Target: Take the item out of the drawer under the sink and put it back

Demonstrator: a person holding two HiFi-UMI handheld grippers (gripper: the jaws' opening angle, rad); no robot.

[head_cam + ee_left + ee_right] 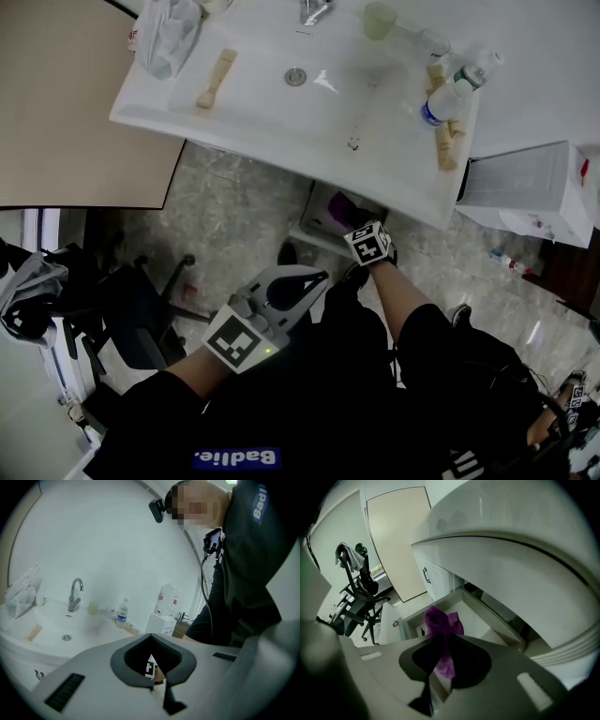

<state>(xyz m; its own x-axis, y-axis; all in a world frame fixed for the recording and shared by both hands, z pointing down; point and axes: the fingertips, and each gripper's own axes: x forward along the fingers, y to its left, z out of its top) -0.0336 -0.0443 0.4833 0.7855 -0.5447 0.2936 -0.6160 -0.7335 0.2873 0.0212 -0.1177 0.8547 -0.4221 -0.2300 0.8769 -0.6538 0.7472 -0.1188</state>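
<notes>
Removal appears done: the right gripper (443, 660), jaws nearly together, pinches the purple cloth (440, 623), which hangs just above the open drawer (480, 620). Remaining: lower the cloth into the drawer and release. The left gripper (152, 667), well back from the drawer, is closed on nothing.

The left tool (309, 280) points toward 2 o'clock, jaws together with nothing between them, on a bare forearm (187, 373). At 1 o'clock from it, the right tool (440, 667) reaches down on an outstretched arm (401, 298), jaws pinching a cloth (440, 623).
</notes>
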